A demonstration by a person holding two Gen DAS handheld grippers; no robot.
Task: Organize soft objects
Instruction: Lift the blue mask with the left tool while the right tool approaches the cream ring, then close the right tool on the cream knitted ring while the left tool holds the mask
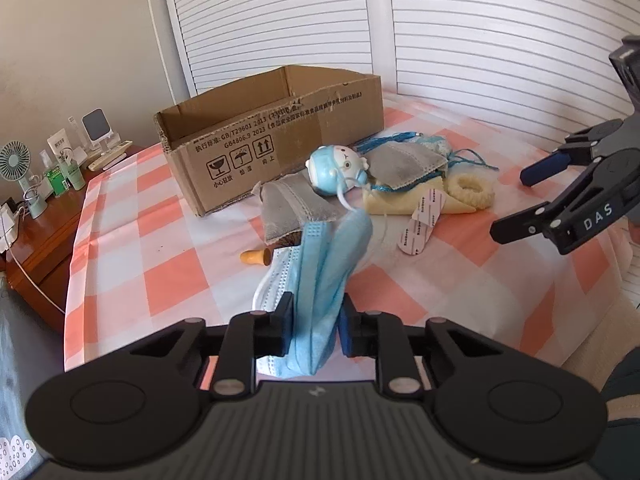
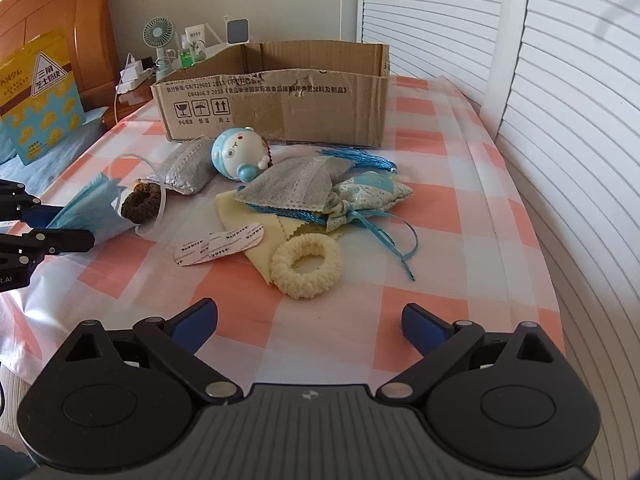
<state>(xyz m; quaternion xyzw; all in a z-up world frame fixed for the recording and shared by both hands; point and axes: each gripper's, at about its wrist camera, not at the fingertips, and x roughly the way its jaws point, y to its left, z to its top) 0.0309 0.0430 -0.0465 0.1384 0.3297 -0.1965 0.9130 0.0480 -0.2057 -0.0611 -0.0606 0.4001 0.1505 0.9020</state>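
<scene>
My left gripper (image 1: pixel 316 322) is shut on a blue face mask (image 1: pixel 324 276), held just above the checked bedspread; it also shows in the right wrist view (image 2: pixel 90 210). My right gripper (image 2: pixel 310 322) is open and empty, short of a cream scrunchie (image 2: pixel 306 266). An open cardboard box (image 2: pixel 276 100) stands at the back. In front of it lie a blue-and-white round toy (image 2: pixel 240 154), two grey sachets (image 2: pixel 294 186), a blue-patterned drawstring pouch (image 2: pixel 370 196), a yellow cloth (image 2: pixel 236 210), a brown scrunchie (image 2: pixel 142 204) and two white patches (image 2: pixel 218 246).
A second face mask (image 1: pixel 276 276) lies under the held one, next to an orange-tipped handle (image 1: pixel 256 258). A wooden nightstand (image 1: pixel 36 232) with a fan and bottles stands left of the bed. White louvred doors (image 2: pixel 560 120) run along the far and right sides.
</scene>
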